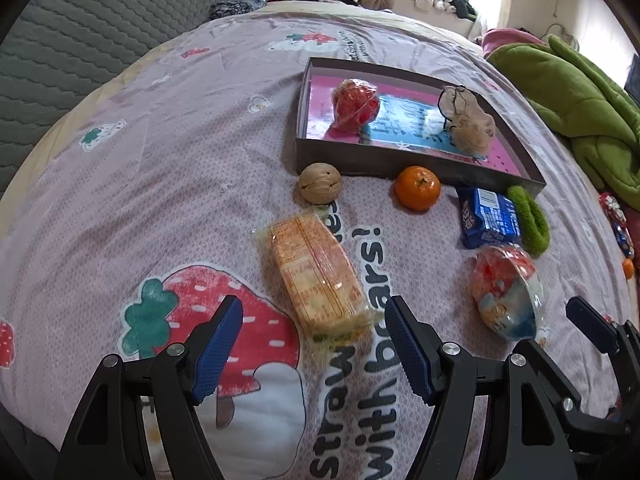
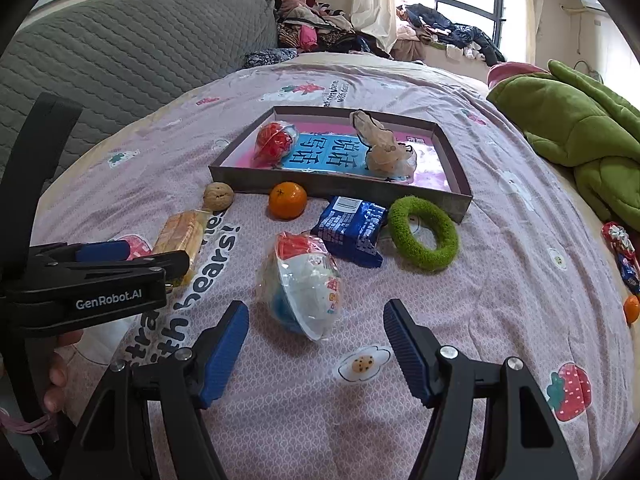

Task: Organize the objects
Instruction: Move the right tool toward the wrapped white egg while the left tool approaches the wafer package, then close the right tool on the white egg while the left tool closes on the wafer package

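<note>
1. The left claw (image 1: 314, 344) hangs low over the bed (image 1: 140, 184) with its blue fingers apart; the near end of a yellow cracker pack (image 1: 316, 276) lies between the tips, not gripped.
2. The right claw (image 2: 316, 344) is also spread wide, just behind a wrapped ball-shaped toy (image 2: 302, 290) that rests on the pink bedspread.
3. Past the toy lies a blue snack packet (image 2: 352, 230), with a green fuzzy ring (image 2: 424, 236) just beside it on the right.
4. Farther on, an orange (image 2: 287, 200) and a walnut (image 2: 218, 196) sit close to the near wall of a shallow cardboard box (image 2: 340, 190).
5. Inside the box, a red wrapped ball (image 2: 274, 142) sits at the left and a beige crumpled bag (image 2: 386, 148) at the right, well apart.
6. A green blanket (image 2: 580, 136) is heaped at the bed's right edge.
</note>
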`<state>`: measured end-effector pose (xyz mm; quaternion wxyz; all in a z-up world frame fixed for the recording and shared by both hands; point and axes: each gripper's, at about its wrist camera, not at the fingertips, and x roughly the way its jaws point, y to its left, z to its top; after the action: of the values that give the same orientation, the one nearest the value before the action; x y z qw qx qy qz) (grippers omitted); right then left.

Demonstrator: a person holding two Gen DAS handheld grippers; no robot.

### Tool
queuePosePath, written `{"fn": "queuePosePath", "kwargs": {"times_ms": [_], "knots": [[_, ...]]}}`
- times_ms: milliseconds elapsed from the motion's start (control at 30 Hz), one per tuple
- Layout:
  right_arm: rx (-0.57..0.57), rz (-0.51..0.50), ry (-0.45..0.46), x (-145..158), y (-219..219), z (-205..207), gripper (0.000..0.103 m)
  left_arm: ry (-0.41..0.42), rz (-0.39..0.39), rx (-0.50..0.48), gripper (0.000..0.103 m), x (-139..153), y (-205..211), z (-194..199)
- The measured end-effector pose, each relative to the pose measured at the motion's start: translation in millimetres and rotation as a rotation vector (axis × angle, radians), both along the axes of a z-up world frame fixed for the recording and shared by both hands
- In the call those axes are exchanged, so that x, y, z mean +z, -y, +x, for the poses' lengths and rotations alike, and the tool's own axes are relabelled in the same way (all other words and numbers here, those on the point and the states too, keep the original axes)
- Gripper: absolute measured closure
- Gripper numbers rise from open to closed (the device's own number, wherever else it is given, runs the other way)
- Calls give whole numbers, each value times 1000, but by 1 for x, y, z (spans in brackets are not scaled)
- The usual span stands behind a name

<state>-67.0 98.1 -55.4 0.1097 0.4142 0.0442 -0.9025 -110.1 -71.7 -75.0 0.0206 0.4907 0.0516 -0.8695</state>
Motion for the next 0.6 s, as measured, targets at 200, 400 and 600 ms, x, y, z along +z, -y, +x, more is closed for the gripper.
{"fn": "queuePosePath", "kwargs": {"times_ms": [200, 400, 600], "knots": [[-8, 21, 3, -5, 2, -7, 34, -2, 3, 18, 28, -4, 0, -9], [-6, 30, 8, -12, 6, -15, 34, -2, -9, 59, 28, -8, 5, -21], [-5, 24, 4, -15, 7, -20, 34, 9, -9, 82, 28, -17, 11, -30]]}}
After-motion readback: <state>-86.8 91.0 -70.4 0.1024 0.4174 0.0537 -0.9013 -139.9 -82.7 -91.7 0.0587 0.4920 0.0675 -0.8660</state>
